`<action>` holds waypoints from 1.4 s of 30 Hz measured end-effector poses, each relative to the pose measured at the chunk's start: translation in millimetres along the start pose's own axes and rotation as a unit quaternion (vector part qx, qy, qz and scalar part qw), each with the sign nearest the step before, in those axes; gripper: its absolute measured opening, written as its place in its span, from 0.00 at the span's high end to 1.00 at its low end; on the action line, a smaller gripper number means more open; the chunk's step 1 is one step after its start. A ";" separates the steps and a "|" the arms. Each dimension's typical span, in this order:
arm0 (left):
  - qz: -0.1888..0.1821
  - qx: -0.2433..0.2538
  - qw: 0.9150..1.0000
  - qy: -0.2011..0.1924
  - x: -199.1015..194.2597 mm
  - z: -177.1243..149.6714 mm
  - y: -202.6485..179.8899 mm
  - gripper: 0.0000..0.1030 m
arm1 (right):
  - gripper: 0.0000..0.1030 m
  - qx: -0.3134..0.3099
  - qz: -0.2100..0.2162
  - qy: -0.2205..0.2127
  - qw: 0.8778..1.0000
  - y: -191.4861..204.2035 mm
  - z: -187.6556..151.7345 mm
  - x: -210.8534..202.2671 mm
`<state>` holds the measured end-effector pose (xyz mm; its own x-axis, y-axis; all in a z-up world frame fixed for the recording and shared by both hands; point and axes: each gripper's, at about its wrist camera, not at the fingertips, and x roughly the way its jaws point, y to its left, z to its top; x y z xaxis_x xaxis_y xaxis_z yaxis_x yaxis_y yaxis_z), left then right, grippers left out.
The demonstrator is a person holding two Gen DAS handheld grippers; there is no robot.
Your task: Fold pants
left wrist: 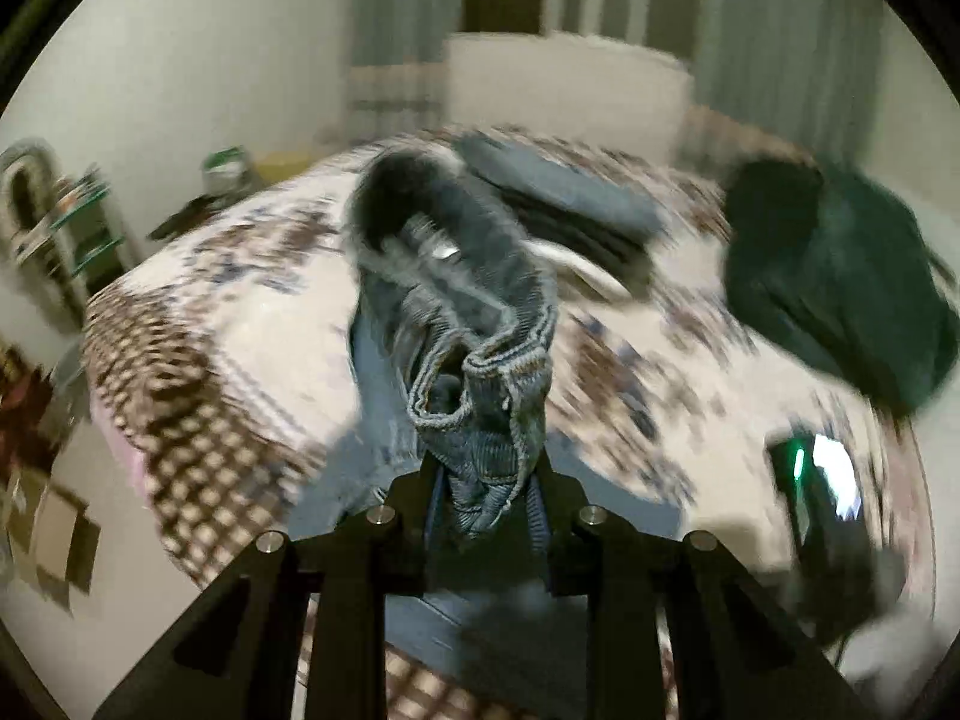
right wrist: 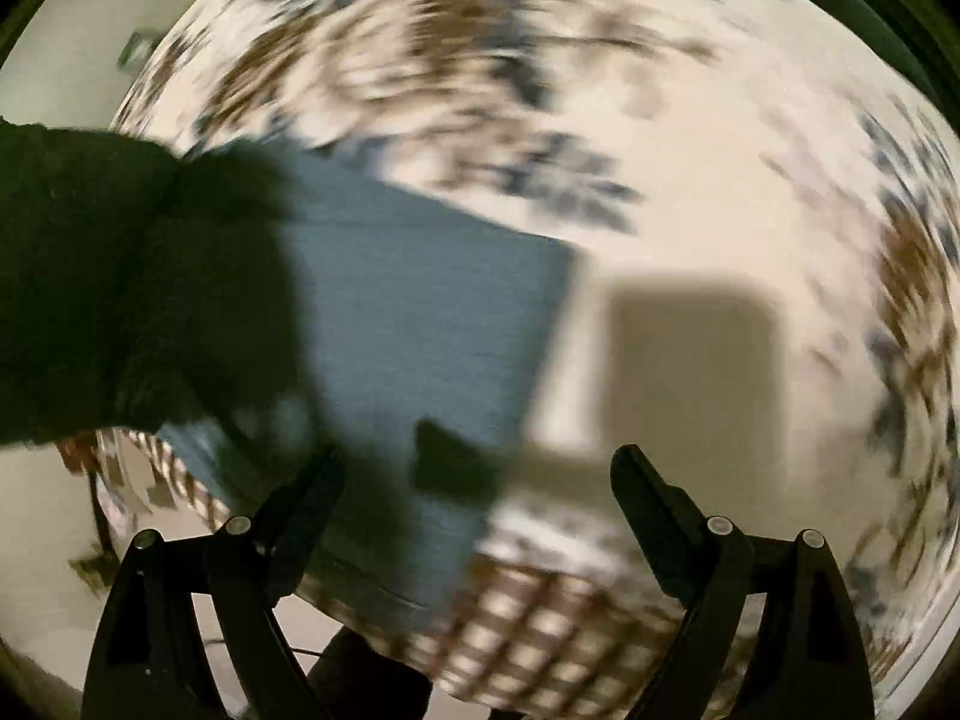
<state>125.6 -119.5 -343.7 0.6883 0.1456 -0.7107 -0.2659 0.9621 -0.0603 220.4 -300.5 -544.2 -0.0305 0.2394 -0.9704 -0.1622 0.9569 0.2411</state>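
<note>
While bedspread covers bed | left gripper clamps pants | right gripper gapes empty | curtains behind

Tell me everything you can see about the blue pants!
The blue pants look like ribbed, corduroy-like cloth with pale stitched seams. The left hand-held gripper pinches a bunched, hemmed edge between its fingers, so that part hangs lifted and crumpled, its opening dark inside. The rest lies flat on the patterned bedspread. In the right wrist view a smooth flat blue panel shows, partly under a dark shadow. The right hand-held gripper hangs open above it. Everything is blurred.
</note>
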 end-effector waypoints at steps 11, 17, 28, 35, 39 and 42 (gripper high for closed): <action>-0.022 0.089 0.973 0.212 80.1 -104.7 -101.2 0.74 | 0.11 0.136 0.036 0.007 0.990 -166.2 -42.8 -7.3; -0.037 0.054 0.962 0.266 75.3 -78.7 -96.2 0.37 | 0.03 0.177 0.167 -0.021 0.970 -189.0 -45.2 -12.5; 0.083 0.088 0.958 0.259 82.3 -31.6 -62.7 0.14 | 0.01 0.207 0.299 0.015 0.931 -111.5 6.5 71.0; 0.107 0.119 0.954 0.253 91.6 -25.2 -54.3 0.14 | 0.66 0.207 0.301 -0.013 0.931 -90.3 13.1 73.1; 0.107 0.129 0.951 0.258 90.0 -29.6 -55.6 0.14 | 0.84 0.194 0.279 -0.051 0.939 -80.4 5.9 47.6; 0.102 0.130 0.951 0.260 87.2 -30.9 -56.3 0.14 | 0.85 0.197 0.268 -0.076 0.940 -86.4 -14.5 17.8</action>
<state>179.7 -168.1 -423.9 0.1952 0.2668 -0.9438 -0.1363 0.9603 0.2432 219.5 -381.3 -582.4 0.1425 0.6969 -0.7029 0.2152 0.6713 0.7092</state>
